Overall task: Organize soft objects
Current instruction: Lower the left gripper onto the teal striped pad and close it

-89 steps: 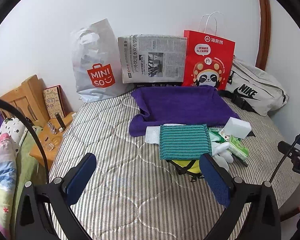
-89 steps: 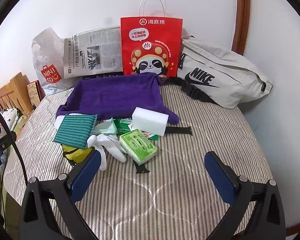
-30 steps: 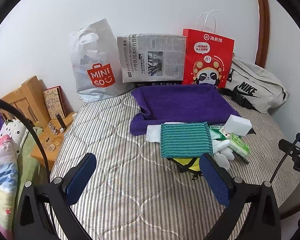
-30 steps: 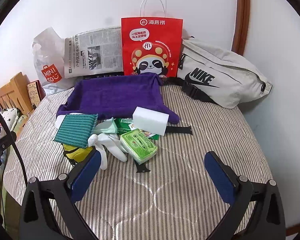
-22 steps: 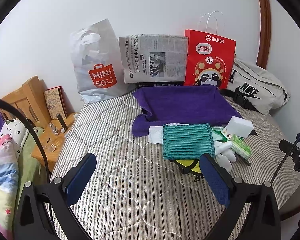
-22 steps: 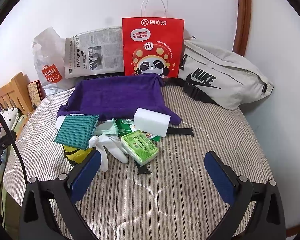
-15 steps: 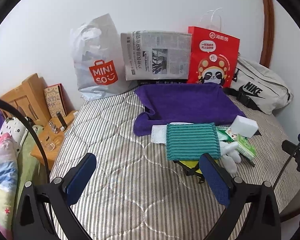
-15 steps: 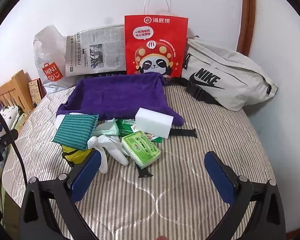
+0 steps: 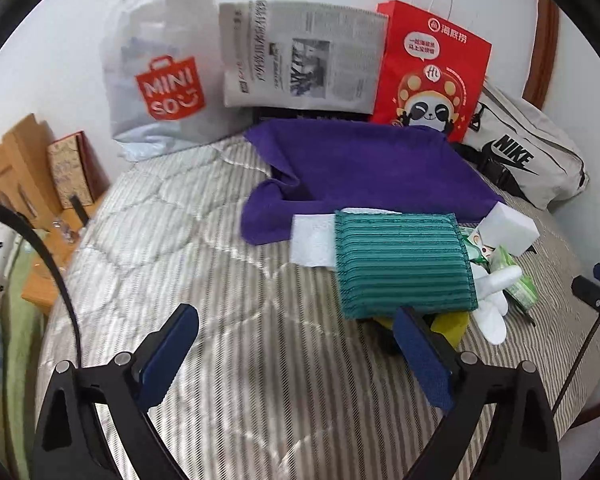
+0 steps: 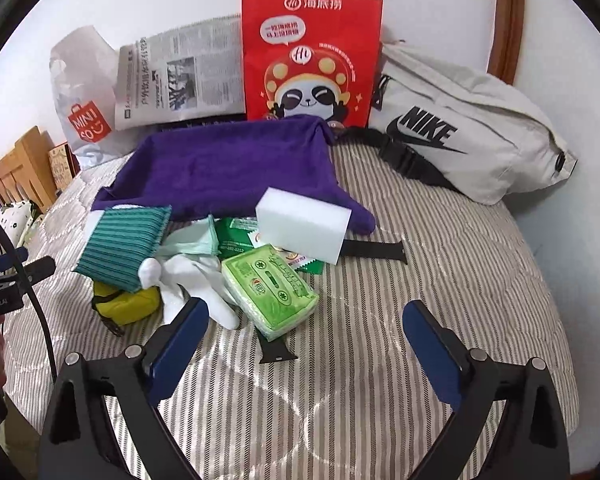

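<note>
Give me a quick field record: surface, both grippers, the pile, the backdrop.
surface: striped quilted mattress
left gripper: open, empty
right gripper: open, empty
pile top: green striped cloth over a yellow pouch
beside it: white glove, green tissue pack, white sponge block
behind: purple towel
backdrop: red paper bag, Nike bag

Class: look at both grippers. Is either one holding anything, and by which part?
Nothing is held. The left gripper and the right gripper are both open above the mattress.

Bare striped mattress [image 9: 172,248] lies open left of the green cloth [image 9: 404,264]; bags [image 10: 312,60] block behind.
</note>
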{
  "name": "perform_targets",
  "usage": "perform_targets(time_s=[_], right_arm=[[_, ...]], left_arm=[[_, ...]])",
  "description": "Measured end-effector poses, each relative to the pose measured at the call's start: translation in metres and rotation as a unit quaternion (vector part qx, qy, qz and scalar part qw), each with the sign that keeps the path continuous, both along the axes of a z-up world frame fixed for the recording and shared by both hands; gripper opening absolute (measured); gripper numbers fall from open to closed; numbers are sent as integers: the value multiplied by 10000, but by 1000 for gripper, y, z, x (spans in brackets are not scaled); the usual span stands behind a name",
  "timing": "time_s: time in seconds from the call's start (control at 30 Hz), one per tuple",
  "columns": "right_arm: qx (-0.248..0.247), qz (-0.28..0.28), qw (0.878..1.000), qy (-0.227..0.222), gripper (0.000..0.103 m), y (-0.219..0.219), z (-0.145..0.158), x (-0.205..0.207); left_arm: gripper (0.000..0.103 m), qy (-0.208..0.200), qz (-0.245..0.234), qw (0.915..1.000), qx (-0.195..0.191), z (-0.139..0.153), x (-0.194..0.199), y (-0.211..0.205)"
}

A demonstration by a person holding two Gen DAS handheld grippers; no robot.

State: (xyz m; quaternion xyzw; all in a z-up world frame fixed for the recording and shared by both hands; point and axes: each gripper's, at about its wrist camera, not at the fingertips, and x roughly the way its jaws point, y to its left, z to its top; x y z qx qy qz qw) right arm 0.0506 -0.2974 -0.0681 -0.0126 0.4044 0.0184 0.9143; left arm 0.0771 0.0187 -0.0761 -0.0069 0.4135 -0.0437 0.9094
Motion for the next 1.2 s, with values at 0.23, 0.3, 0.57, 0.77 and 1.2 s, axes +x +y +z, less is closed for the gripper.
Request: perform_targets(time_s=[0.23,0.3,0.57,0.77,1.2], right_arm=[[-19,52,9999,124,97,-6,-12,15],[-25,42,9999,124,97,-8,-14,19],[99,-42,9996,277,97,-18,-31,39],[122,7,9994,317,97,-15,-37,46],[101,13,9994,326,97,-15,-37,45]], left_arm=[[97,283,-285,9987,-318,-19,34,-13],[95,366,-320,9981,-381,-26,44,-15],[62,594,-691,9862,-1382,-36,61,-14],[50,665,-879,9784,-1748,-37,62,-17],[34,742,-913,9709,-2085,-31,46,-1]])
